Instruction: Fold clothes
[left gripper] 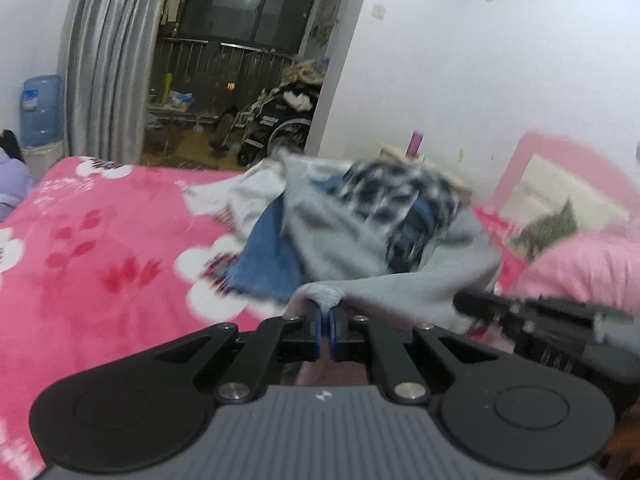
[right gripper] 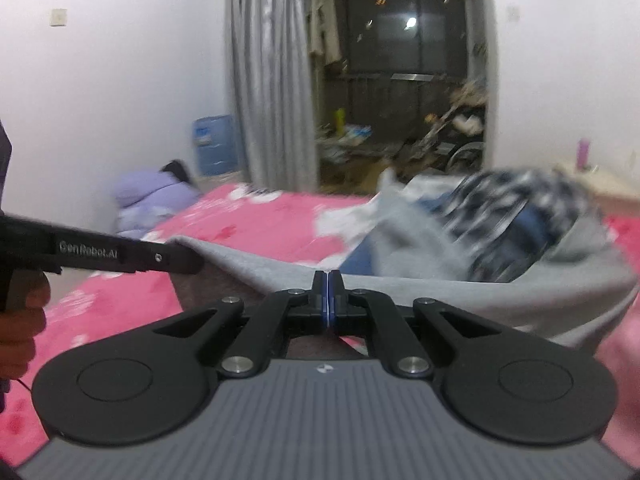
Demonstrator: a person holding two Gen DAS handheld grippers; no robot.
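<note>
Left wrist: clothes pile (left gripper: 360, 216) behind tongs (left gripper: 325, 312).

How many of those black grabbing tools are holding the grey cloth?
2. The left tool pinches a bunched corner of the grey cloth; the right tool clamps its stretched edge further along. Both show in each view.

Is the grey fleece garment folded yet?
No: grey fleece garment hangs stretched between left gripper and right gripper, both clamped on its edge.

Black linkage, silver screws, blue-edged fingers (right gripper: 322, 292), ribbed grey housing.
</note>
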